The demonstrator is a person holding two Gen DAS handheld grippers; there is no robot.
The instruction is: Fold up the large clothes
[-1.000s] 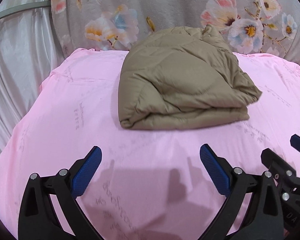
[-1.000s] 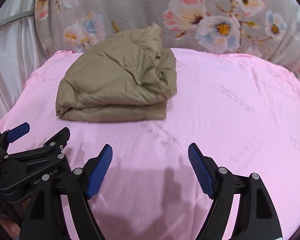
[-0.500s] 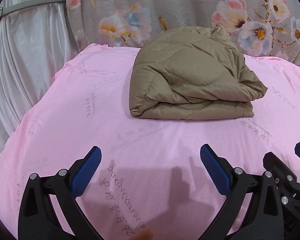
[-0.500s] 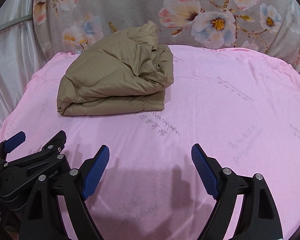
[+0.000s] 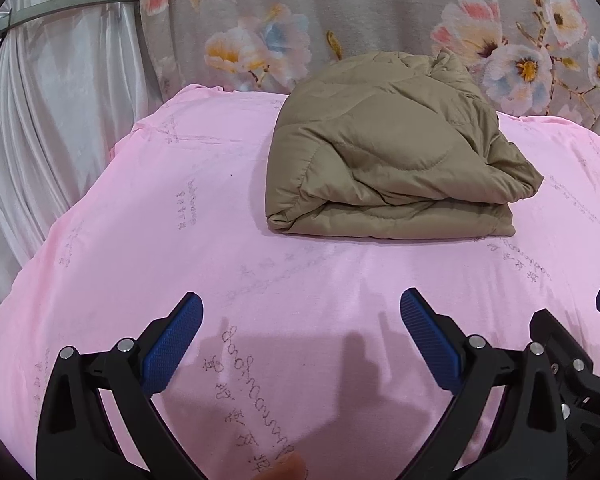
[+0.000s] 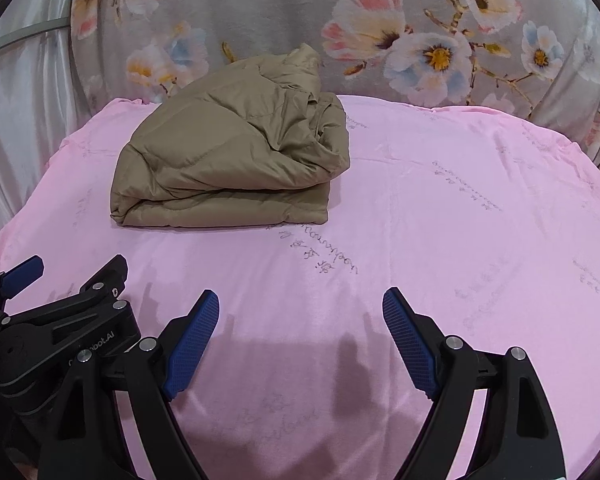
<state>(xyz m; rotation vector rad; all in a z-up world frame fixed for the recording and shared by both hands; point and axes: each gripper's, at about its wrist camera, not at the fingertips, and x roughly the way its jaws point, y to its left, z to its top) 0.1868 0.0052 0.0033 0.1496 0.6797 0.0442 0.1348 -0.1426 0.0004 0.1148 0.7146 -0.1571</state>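
A tan quilted jacket (image 5: 388,164) lies folded in a thick bundle on the pink sheet (image 5: 180,264), toward the far side. It also shows in the right wrist view (image 6: 232,164), far left. My left gripper (image 5: 300,312) is open and empty, low over the sheet, well short of the jacket. My right gripper (image 6: 300,308) is open and empty, also near the front. The right gripper shows at the left wrist view's right edge (image 5: 572,344); the left gripper shows at the right wrist view's left edge (image 6: 60,312).
A grey floral fabric (image 6: 420,40) hangs behind the bed. A pale curtain (image 5: 40,120) hangs at the left. The sheet's left edge (image 5: 80,208) drops off near the curtain. A fingertip (image 5: 288,468) shows at the bottom of the left wrist view.
Both grippers have drawn back from the jacket and shifted a little left; the jacket lies still and looks farther away. Both stay open.
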